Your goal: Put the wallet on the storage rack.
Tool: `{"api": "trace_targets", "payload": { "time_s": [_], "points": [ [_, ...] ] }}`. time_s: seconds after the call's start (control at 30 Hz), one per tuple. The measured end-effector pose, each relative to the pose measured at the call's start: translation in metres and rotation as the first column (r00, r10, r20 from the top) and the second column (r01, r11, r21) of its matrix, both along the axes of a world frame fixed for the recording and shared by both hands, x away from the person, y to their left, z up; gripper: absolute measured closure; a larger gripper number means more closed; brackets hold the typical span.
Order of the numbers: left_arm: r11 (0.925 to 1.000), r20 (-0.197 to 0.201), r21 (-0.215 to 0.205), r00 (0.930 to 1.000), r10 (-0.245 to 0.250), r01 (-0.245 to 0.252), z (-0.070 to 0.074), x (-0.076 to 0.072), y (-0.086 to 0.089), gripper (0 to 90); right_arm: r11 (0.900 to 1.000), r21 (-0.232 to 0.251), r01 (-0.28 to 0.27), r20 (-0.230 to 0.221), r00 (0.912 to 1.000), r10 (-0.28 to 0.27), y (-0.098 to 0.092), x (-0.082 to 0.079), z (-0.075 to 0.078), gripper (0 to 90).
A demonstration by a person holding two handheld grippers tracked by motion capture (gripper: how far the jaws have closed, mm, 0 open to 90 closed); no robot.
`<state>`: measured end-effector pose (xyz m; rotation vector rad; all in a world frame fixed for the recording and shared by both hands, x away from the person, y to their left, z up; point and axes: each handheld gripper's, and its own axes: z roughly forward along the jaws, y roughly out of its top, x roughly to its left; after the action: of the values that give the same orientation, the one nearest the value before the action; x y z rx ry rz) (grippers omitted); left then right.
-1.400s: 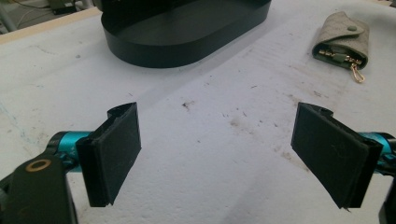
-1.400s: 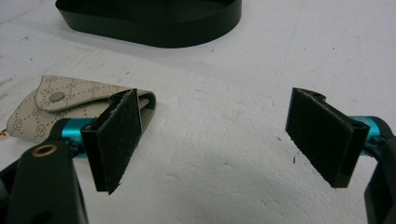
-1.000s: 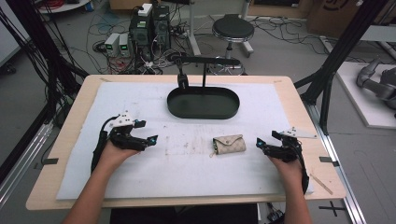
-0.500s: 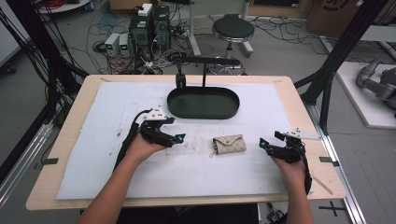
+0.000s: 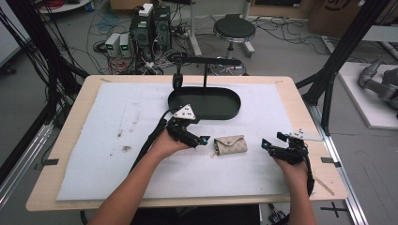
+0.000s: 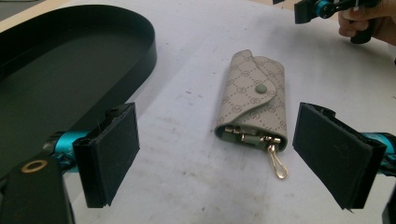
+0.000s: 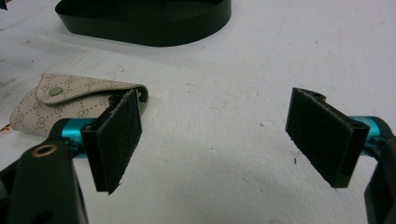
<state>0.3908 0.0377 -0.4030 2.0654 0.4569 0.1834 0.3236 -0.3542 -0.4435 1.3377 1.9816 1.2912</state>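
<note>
where it lies flat on the white mat (image 5: 117,140) of the counter (image 5: 65,122), beige monogrammed key pouch (image 5: 230,144) near the middle, flap snapped shut with a round stud, gold clip (image 6: 276,163) and key hooks protruding from the open end. not touched by either gripper.

left gripper (image 5: 201,140) just beside the pouch's open end, tips aimed toward it, grey three-cornered plate on top; jaws spread wide, nothing between the pads. in the left gripper view, pouch (image 6: 253,103) seen slightly ahead of the two black pads (image 6: 112,151), nearer the right-hand pad, clip pointing back toward the camera.

right gripper (image 5: 267,144) on the other side of the pouch, a little apart from its closed end, held low over the mat; jaws likewise spread wide and empty. in the right gripper view, pouch (image 7: 70,103) partly hidden behind the left-hand pad (image 7: 116,140), bare mat between the pads.

black oval tray (image 5: 232,101) beyond the pouch, toward the far edge of the mat, with a black stand (image 5: 205,63) rising behind it; tray wall (image 6: 140,51) also at upper left in the left gripper view, apart from the pouch. dark specks and stains on the mat's left part.
</note>
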Motion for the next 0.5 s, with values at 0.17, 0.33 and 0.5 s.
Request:
{"api": "trace_targets", "payload": {
  "time_s": [0.17, 0.33, 0.5],
  "points": [
    [0.9990, -0.008, 0.034, 0.9995, -0.030, 0.030, -0.004, 0.003, -0.017, 14.6, 1.000, -0.003, -0.002, 0.001, 1.0000, 0.002, 0.000, 0.000, 0.000, 18.9],
    [0.9964, -0.027, 0.063, 0.9981, -0.055, 0.056, -0.012, 0.006, -0.033, 14.6, 1.000, -0.003, -0.003, 0.002, 1.0000, 0.003, 0.000, 0.001, 0.000, 18.8],
    [0.9914, -0.057, 0.093, 0.9947, -0.086, 0.091, -0.020, 0.008, -0.047, 14.6, 1.000, 0.001, -0.003, 0.002, 1.0000, 0.003, 0.000, 0.001, -0.001, 18.3]
  ]
}}
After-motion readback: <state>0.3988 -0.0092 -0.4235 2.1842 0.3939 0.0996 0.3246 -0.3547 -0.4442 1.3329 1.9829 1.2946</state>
